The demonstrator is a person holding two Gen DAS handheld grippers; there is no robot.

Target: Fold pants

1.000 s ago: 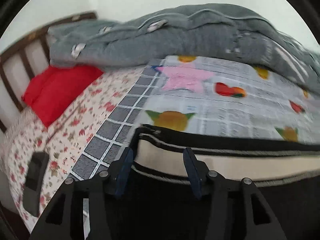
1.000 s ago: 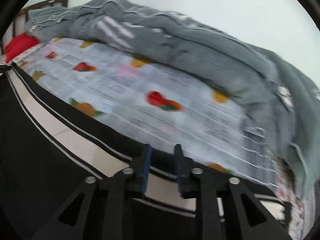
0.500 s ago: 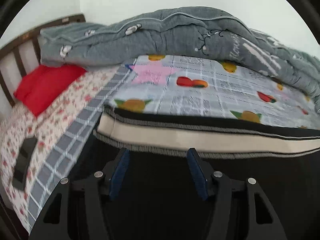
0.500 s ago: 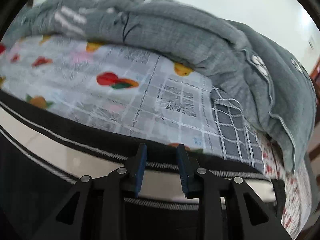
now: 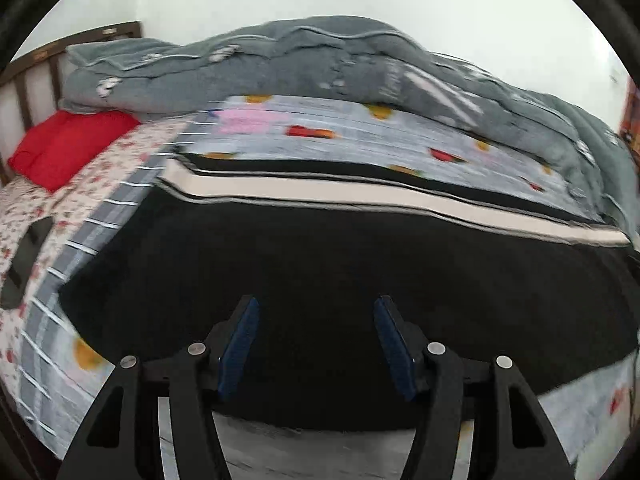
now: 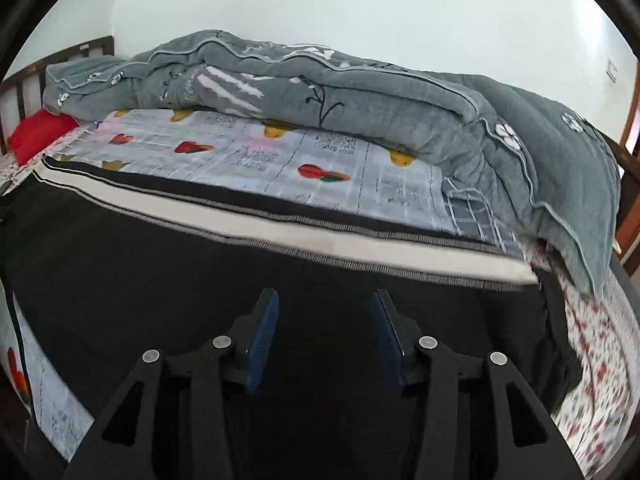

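Black pants (image 5: pixel 320 248) with a cream side stripe (image 5: pixel 320 196) lie flat across the bed, the stripe along their far edge. My left gripper (image 5: pixel 315 308) hovers over the black cloth near the near edge, open, with nothing between its blue pads (image 5: pixel 240 340). In the right wrist view the same pants (image 6: pixel 160 264) and stripe (image 6: pixel 280 232) fill the lower half. My right gripper (image 6: pixel 325 300) is above the black cloth short of the stripe. Its jaws are opening and hold nothing.
A bunched grey quilt (image 6: pixel 360 92) lies along the far side of the bed by the wall. A red pillow (image 5: pixel 68 144) and a wooden headboard (image 5: pixel 24 76) are at the left. A dark flat object (image 5: pixel 28 256) rests on the floral sheet. A fruit-print sheet (image 6: pixel 280 152) lies under the pants.
Both grippers have drawn back from the striped edge toward the near side. The right jaws, shut on that edge before, have let go and spread. The left jaws widened slightly.
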